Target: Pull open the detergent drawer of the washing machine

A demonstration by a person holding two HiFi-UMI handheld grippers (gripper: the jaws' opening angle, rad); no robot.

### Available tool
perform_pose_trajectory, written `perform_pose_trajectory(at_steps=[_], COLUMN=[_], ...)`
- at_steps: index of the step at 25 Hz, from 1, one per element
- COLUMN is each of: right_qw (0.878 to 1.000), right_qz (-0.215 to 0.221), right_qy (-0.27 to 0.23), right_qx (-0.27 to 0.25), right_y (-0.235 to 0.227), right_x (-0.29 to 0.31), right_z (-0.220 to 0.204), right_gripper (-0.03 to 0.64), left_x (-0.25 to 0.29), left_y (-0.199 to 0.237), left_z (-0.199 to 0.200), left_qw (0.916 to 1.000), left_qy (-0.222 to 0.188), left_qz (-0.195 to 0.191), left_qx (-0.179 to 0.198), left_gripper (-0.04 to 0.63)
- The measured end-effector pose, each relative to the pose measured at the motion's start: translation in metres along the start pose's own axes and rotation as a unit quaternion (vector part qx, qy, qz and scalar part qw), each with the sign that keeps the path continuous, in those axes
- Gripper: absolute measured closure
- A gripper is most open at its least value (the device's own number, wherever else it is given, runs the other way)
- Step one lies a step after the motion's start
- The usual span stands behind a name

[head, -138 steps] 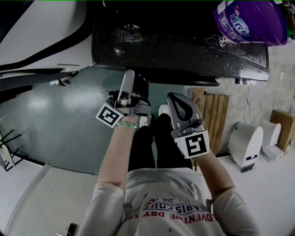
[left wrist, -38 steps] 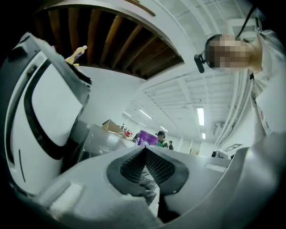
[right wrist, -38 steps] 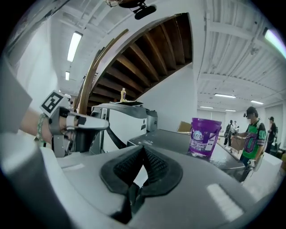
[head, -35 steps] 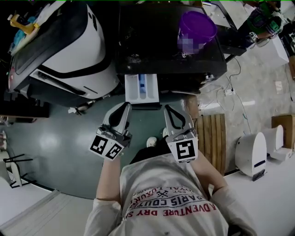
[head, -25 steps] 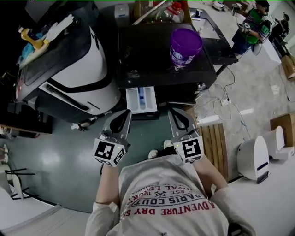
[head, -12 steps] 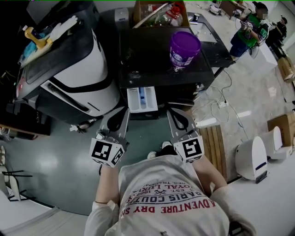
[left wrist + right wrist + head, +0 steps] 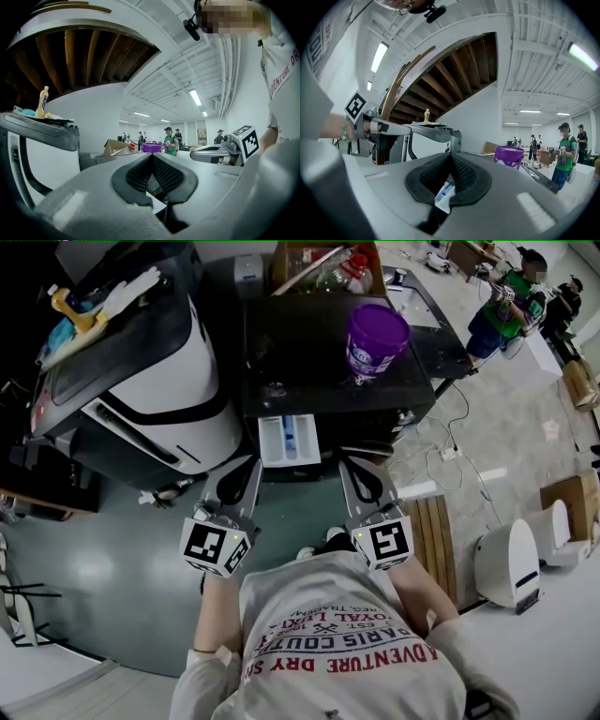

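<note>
Shows detergent drawer [image 7: 289, 440] pulled out of the washing machine [image 7: 328, 343] front, long axis running far-to-near, lying just far of and between left gripper [image 7: 253, 468] and right gripper [image 7: 348, 466], both closed on nothing, about equally near it.

Drawer [image 7: 288, 440] sticking out the washer's [image 7: 300, 334] front edge
Bucket's [image 7: 377, 334] up on the washer top, near the right edge.

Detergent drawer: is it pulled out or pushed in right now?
Pulled out: the detergent drawer juts forward from the washing machine, its inside exposed from above.
</note>
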State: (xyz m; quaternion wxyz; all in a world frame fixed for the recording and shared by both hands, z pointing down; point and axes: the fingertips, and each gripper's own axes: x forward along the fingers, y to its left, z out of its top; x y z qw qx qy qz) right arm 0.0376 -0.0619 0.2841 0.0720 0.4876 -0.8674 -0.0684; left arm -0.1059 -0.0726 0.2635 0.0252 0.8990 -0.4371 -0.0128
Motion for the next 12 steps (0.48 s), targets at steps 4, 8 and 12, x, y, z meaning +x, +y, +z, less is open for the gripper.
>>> perform_pose_trajectory(at_steps=[4, 8, 12], right_qw=[1.000, 1.000, 1.000], right_qz=[0.007, 0.007, 0.001], right_qy=[-0.004, -0.004, -0.002], right_qx=[0.001, 0.003, 0.011], right_y=[0.0032, 0.0021, -0.0025], right_x=[0.0028, 0.0017, -0.0002], right_z=[0.0007, -0.0003, -0.0029], right_gripper=[0.617, 0.617, 0.617], left_x=[-0.0007, -0.0010, 0.0019], left_y=[0.0014, -0.0019, -0.0050], left_z=[-0.0019, 0.0039, 0.0062], left_qw=[1.0000, 1.0000, 0.9999], left_qy=[0.004, -0.003, 0.004], left_qz=[0.003, 0.001, 0.000], left_qx=[0.001, -0.004, 0.009], left_gripper=[0.601, 0.603, 0.603])
